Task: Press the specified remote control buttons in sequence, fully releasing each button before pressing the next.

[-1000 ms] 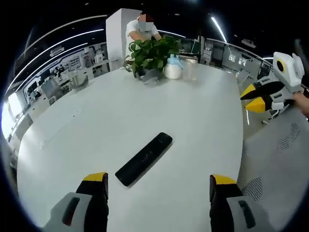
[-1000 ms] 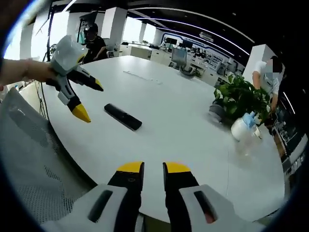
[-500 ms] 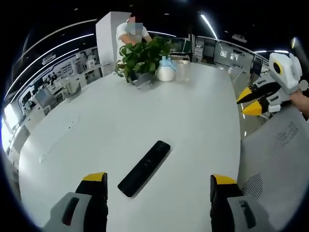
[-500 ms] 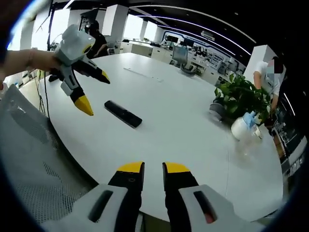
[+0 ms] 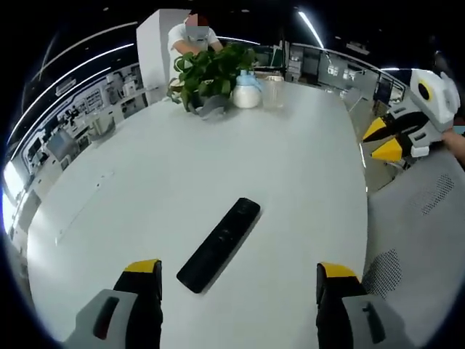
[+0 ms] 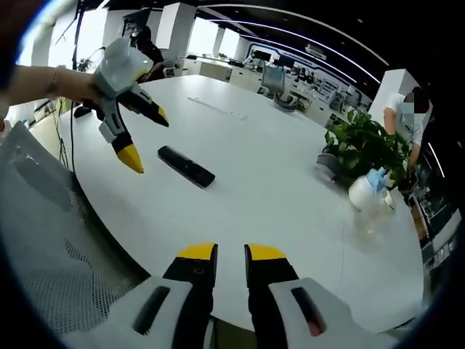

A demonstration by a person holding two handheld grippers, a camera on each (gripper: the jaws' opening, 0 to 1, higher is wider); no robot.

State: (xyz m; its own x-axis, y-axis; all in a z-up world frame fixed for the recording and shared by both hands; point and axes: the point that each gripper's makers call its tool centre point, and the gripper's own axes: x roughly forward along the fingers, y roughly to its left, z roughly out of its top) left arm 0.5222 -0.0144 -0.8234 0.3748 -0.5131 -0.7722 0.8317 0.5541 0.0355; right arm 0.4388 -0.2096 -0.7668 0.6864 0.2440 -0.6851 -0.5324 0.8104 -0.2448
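Left gripper view: left gripper held over the near edge of a white table, jaws spread wide, grasping nothing. Black remote flat on the table just ahead, lying on a diagonal between the lines of the two jaws, nearer the left-hand one and apart from both; far end pointing up and to the right. At the table's far end a plant, a white spray bottle just beside it and a clear cup next to that. Behind the plant, a person in a white top. At the right edge, off the table, right gripper with its yellow tips narrowly parted, holding nothing, well apart from the remote; grey mesh chair below it. Right gripper view: right gripper above the table's near edge, jaws drawn nearly together with a thin gap, nothing between them. Remote well ahead and to the left, flat on the table. Left gripper held by a hand, jaws splayed, lower yellow tip just left of the remote, contact not clear. Plant and spray bottle far off to the right, person behind them. Mesh chair at lower left.
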